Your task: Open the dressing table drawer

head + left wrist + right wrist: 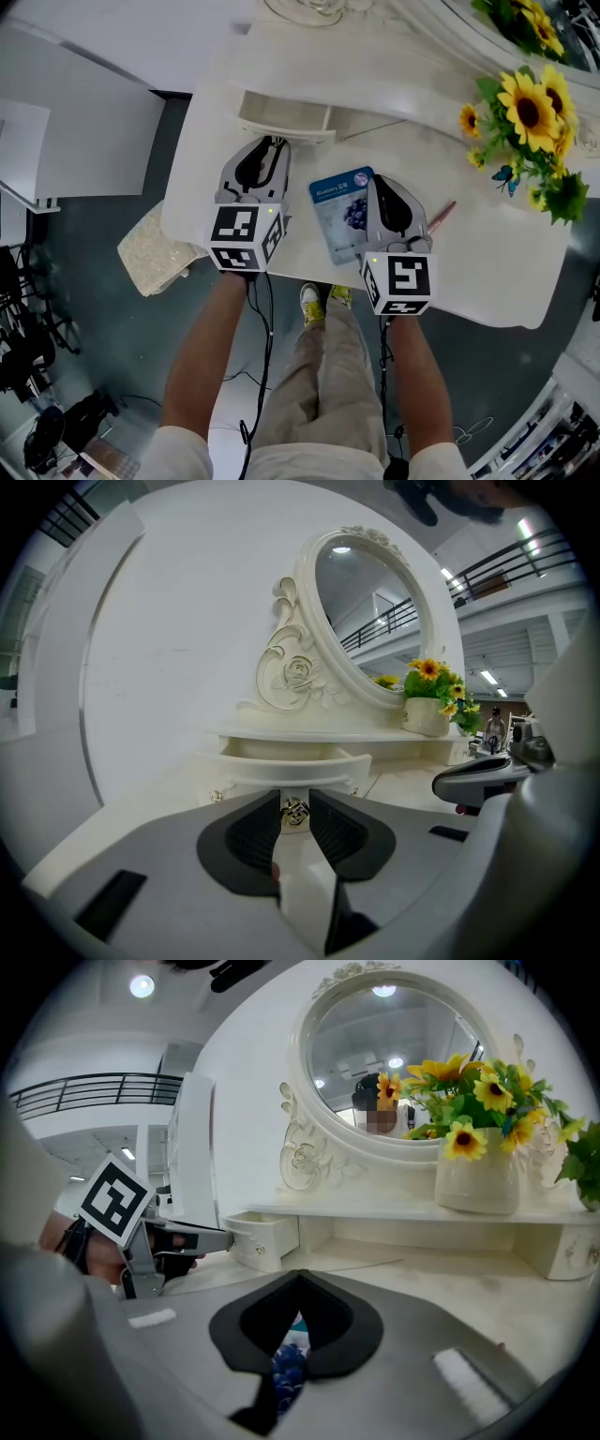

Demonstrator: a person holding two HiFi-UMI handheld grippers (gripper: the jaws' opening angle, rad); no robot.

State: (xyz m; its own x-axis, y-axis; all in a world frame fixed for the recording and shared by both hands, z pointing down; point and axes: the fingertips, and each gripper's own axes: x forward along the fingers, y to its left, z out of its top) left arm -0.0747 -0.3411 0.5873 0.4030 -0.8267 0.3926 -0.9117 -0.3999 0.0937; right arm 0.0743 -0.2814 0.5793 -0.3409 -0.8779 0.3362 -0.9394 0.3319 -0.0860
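Note:
The small white drawer (284, 118) under the dressing table's shelf stands pulled out, its inside showing from above. My left gripper (272, 142) reaches its front; in the left gripper view the jaws (294, 805) close on the drawer's gold knob (294, 812), one pad on each side, with the drawer front (295, 766) just behind. My right gripper (375, 180) hovers shut over the tabletop with nothing held; a blue sachet (339, 220) lies beneath it and shows through its jaw gap (289, 1368). The right gripper view also shows the left gripper (211, 1237) at the drawer (264, 1237).
An oval mirror (375, 621) in an ornate white frame backs the table. A white vase (473, 1180) of sunflowers (530, 112) stands at the right. A pink stick (441, 216) lies by the right gripper. A beige cushioned stool (155, 248) sits below the table's left edge (178, 216).

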